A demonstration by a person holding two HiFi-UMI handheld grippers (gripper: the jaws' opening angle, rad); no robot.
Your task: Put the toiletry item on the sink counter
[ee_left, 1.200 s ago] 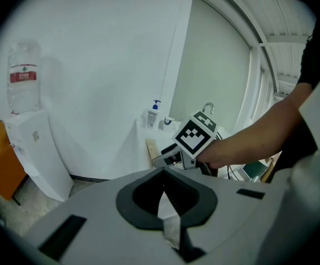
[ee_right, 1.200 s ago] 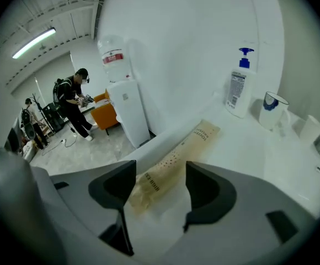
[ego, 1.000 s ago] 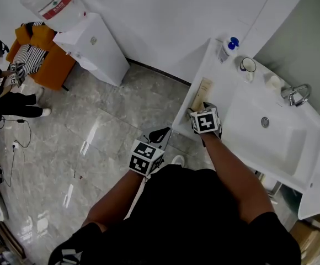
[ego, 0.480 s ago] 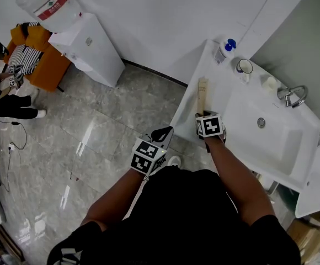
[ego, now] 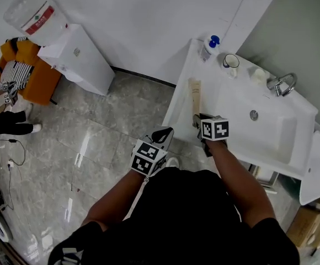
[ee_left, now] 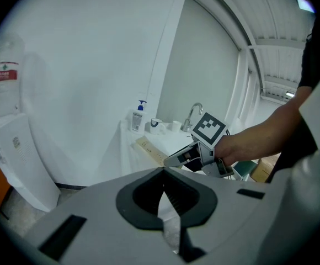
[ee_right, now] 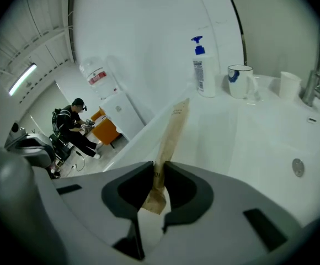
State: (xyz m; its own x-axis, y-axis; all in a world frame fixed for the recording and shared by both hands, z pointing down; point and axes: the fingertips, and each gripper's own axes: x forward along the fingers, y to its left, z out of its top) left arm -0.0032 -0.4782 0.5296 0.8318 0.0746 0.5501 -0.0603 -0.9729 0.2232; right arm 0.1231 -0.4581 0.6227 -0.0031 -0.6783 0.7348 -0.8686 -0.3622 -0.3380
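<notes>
Tan against the white, the toiletry tube (ego: 195,93) lies lengthwise on the left strip of the sink counter (ego: 212,84), upper middle of the head view. The right gripper (ego: 197,119) sits at the tube's near end. A second ago its jaws stood wide, and they have just been closing with that end between them. The left gripper (ego: 163,134) hangs off the counter over the floor tiles, lower centre. Since the tube is already on the counter, this looks like a re-grip to shift or straighten it, not a fresh placement. Along the counter's back edge stand a blue-topped pump bottle (ego: 208,47), a mug (ego: 230,61) and a small white cup (ego: 257,75). What is inside the mug and cup is not visible. The basin (ego: 276,139) holds nothing but its drain.

Left gripper view: the jaws are drawn together on nothing. The right gripper and the tube show beyond them, at centre.

Right gripper view: the tube's crimped end is pinched between the pads at lower centre, and its body runs up and away along the counter's edge. Its far end seems to rest on the counter, though the wide lens leaves that unsure.
</notes>
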